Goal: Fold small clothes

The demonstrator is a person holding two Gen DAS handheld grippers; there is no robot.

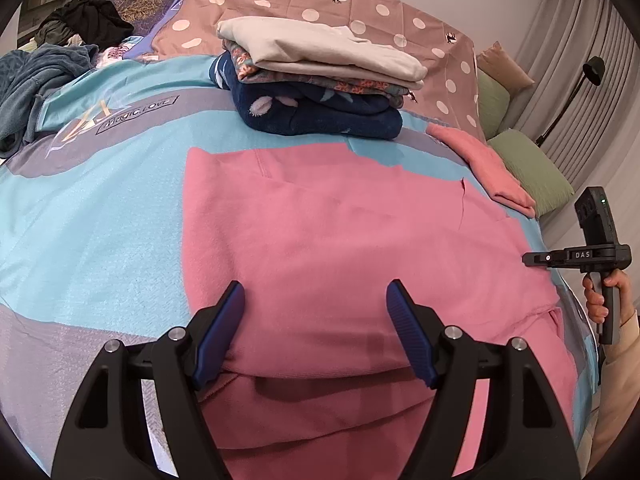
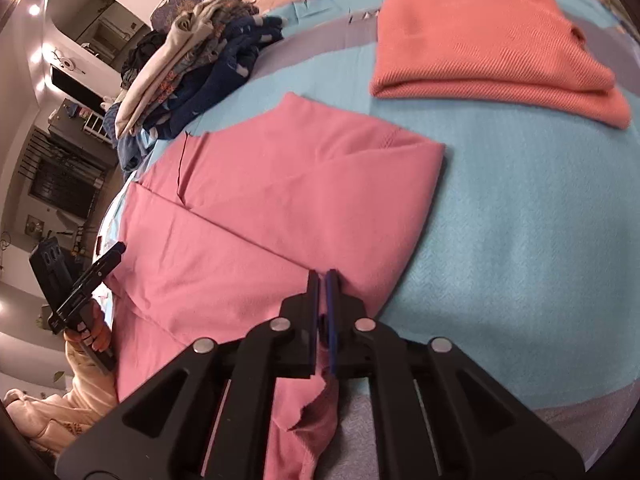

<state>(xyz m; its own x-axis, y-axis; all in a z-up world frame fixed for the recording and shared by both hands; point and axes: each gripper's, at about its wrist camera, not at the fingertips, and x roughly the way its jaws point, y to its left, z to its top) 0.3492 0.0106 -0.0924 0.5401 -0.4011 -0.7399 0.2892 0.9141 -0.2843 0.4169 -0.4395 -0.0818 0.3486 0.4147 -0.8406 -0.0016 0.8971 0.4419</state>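
the pink garment (image 1: 340, 240) lies spread flat on the bed (image 1: 100, 208), over a light blue and grey cover, its near edge folded under itself. the left hand-held gripper (image 1: 316, 332) hangs just above that near edge with its blue pads wide apart and nothing between them. the right hand-held gripper (image 2: 322, 312) has its pads pressed together on a corner of the pink garment (image 2: 260, 232), the cloth bunching below the fingers.

past the garment, toward the head of the bed, sits a stack of folded clothes (image 1: 316, 76): cream on top, patterned in the middle, dark blue beneath. a folded coral piece (image 2: 488, 44) lies apart from the garment on the blue cover. a loose heap of dark and teal clothes (image 1: 60, 48) sits at the far left corner. green pillows (image 1: 532, 168) line the right edge, with a black floor lamp (image 1: 576, 92) and curtains behind.
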